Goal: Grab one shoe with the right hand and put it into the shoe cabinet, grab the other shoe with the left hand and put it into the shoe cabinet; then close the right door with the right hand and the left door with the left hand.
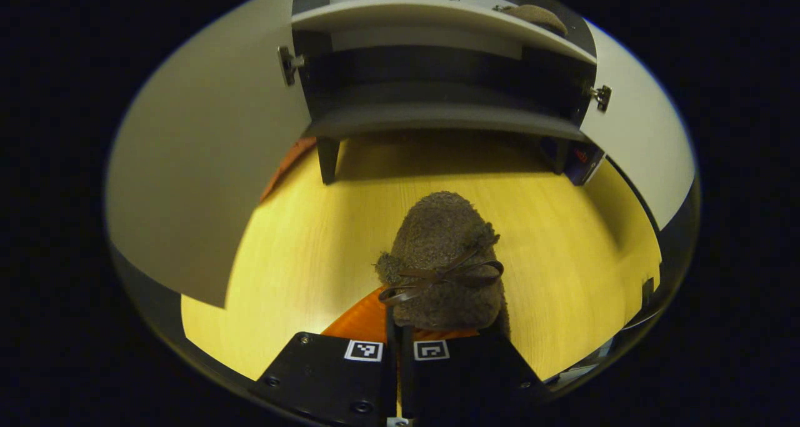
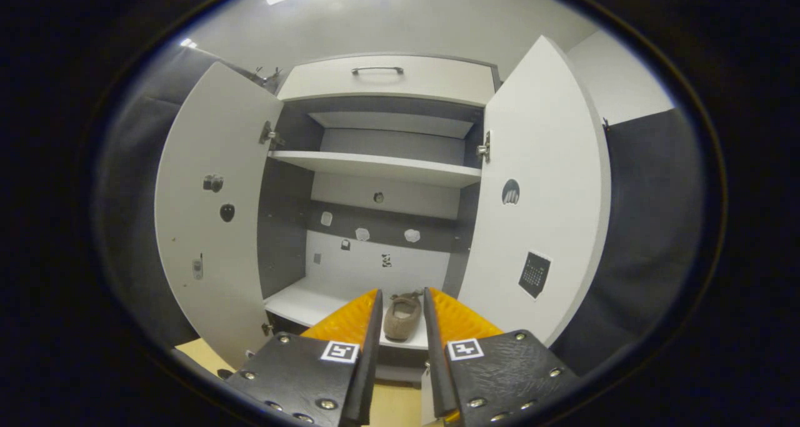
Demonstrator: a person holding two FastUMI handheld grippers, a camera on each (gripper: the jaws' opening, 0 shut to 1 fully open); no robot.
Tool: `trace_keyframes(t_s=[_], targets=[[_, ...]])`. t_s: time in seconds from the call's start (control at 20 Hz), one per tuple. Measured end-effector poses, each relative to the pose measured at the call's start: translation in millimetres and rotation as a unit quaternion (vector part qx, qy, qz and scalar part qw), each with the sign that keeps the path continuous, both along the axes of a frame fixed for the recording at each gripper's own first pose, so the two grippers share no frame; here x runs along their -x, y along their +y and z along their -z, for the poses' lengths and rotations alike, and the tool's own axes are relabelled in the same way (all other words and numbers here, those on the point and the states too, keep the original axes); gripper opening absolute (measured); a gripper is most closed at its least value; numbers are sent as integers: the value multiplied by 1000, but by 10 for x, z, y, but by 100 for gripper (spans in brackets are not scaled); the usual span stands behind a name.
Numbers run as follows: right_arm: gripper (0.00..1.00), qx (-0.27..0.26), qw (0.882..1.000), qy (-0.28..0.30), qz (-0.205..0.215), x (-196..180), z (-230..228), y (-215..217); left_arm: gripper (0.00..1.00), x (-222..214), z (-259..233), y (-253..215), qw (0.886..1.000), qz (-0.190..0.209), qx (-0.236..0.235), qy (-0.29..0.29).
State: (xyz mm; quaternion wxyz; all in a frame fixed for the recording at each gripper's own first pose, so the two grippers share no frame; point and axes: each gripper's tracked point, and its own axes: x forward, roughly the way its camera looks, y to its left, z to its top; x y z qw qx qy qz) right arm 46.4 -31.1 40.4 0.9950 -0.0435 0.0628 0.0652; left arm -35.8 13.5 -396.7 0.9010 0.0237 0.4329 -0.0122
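Left tool (image 1: 398, 327) hides the shoe's (image 1: 445, 258) heel.

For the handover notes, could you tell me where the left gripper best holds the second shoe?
At the heel rim, coming from behind. The shoe points toe-first at the cabinet, its bow sits mid-upper, and the left gripper already pinches that thin rear edge.

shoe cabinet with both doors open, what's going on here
A person is loading shoes into the shoe cabinet with two handheld grippers. One brown shoe already lies on the lower shelf, with the right gripper open in front of it. The left gripper is shut on the other shoe above the wooden floor, facing the cabinet. Both doors are open.
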Motion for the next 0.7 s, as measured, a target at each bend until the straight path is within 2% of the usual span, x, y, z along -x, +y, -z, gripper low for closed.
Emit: trace_keyframes(t_s=[0.35,0.4,0.65,0.7], targets=[[37,-28,999,-27,3,231,-194,-114,4,-836,-1389,-227,991,27,-1,-130],[37,-32,999,-30,5,275,-233,-148,4,-826,-1503,-304,989,28,5,-145],[37,-49,998,-37,17,424,-318,-307,4,-1309,-2247,-476,982,29,5,-186],[34,-48,998,-36,20,450,-314,-344,4,-1388,-2375,-517,981,27,7,-194]])
